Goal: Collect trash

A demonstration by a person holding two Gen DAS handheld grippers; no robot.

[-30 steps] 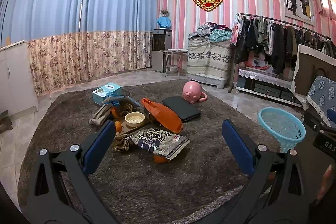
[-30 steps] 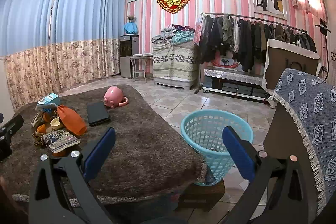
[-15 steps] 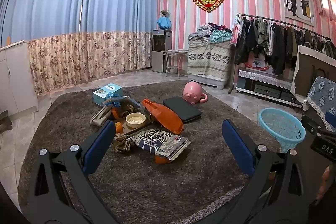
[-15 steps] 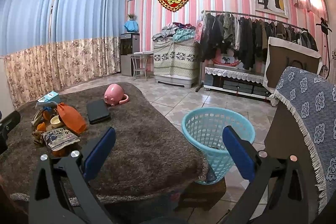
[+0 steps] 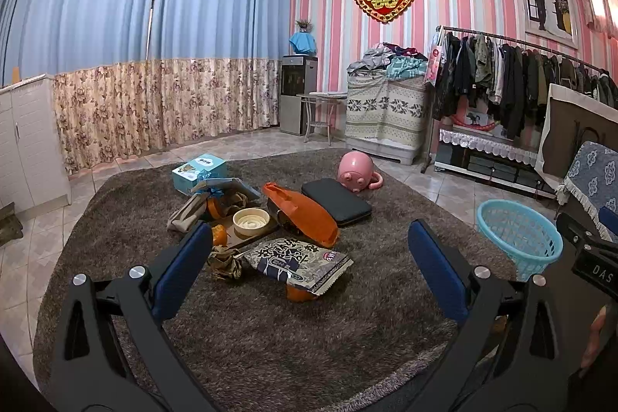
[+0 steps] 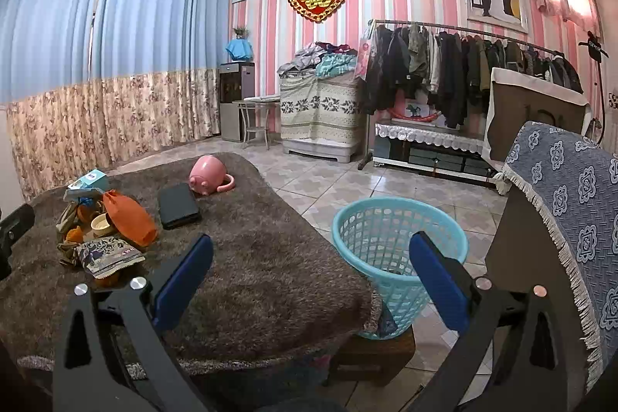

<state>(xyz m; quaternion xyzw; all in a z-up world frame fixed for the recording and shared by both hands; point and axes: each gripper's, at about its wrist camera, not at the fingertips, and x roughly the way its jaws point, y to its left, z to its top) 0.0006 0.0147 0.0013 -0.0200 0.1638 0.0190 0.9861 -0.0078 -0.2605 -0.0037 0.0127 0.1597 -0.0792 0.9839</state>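
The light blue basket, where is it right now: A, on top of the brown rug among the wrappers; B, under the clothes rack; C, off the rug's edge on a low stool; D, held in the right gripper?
C: the light blue basket sits on a low stool just beyond the rug edge.

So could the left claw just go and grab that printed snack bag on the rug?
Probably yes. The left claw is open and empty, the snack bag lies straight ahead on top of the clutter, and nothing stands between them.
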